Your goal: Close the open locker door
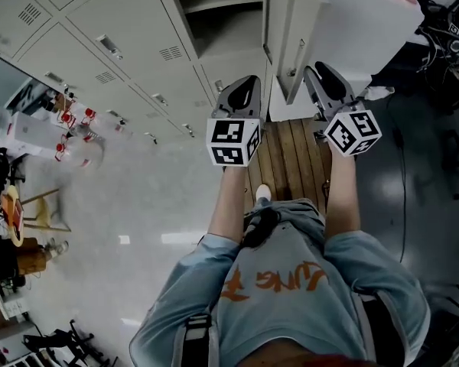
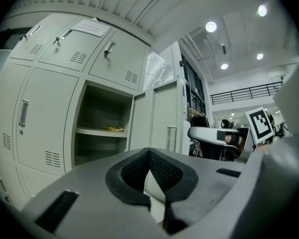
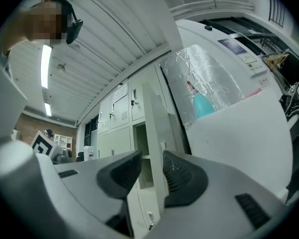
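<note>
One grey locker compartment (image 1: 214,6) stands open, with a shelf inside (image 2: 102,129). Its door (image 1: 287,21) swings out toward me; the left gripper view shows its face (image 2: 164,118), the right gripper view its edge (image 3: 157,128). My left gripper (image 1: 249,79) is raised just below the open compartment and left of the door, jaws closed tip to tip (image 2: 149,152) on nothing. Right of the door's lower end is my right gripper (image 1: 317,69). Its jaws (image 3: 152,159) stand apart, and the door edge shows through the gap, farther off and untouched.
A tall white cabinet (image 1: 359,21) stands right of the door, with a turquoise bottle (image 3: 204,106) on top under plastic wrap. Under me lies a wooden slat mat (image 1: 291,167). A cluttered table (image 1: 69,128) and a stool (image 1: 38,212) sit left; a cable (image 1: 402,189) runs at right.
</note>
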A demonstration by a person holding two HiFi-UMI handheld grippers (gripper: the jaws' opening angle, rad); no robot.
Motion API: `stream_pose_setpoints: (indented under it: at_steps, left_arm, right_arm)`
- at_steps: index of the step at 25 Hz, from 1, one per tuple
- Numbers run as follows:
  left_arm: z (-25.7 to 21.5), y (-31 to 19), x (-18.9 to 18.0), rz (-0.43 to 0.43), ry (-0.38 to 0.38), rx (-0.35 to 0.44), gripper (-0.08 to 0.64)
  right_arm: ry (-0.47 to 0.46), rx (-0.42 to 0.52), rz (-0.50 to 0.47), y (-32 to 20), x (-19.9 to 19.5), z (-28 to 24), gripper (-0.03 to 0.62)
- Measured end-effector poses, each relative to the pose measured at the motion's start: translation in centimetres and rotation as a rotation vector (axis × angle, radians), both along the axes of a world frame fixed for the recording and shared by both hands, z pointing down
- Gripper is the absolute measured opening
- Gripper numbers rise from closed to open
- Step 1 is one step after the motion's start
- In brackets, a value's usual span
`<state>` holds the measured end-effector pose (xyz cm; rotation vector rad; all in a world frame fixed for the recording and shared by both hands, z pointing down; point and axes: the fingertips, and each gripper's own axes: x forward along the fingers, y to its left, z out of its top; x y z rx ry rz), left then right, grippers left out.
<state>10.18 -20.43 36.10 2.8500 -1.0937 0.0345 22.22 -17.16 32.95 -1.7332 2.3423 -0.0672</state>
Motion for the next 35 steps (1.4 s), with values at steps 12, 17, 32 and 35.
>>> stream_pose_setpoints:
  at_steps: [12, 17, 32, 35]
  left_arm:
    - [3.8, -7.7, -0.5, -0.053, -0.048, -0.074, 0.018]
    - [4.1, -8.4, -1.0, -0.074, -0.057, -0.083, 0.018]
    - [5.5, -13.3, -7.7, -0.229, -0.054, -0.112, 0.018]
    - [6.1, -13.9, -9.7, -0.286, -0.055, -0.122, 0.018]
  right_arm:
    - [-0.055, 0.009, -0.217, -4.3, 0.0, 2.0, 0.158]
    - [-0.046, 0.027, -0.335, -4.7, -1.8, 1.5, 0.179]
    - [0.094, 0.041, -0.51, -10.4, -12.9, 2.1, 0.178]
    - [0.097, 0.05, -0.526, -11.6, -14.5, 2.2, 0.158]
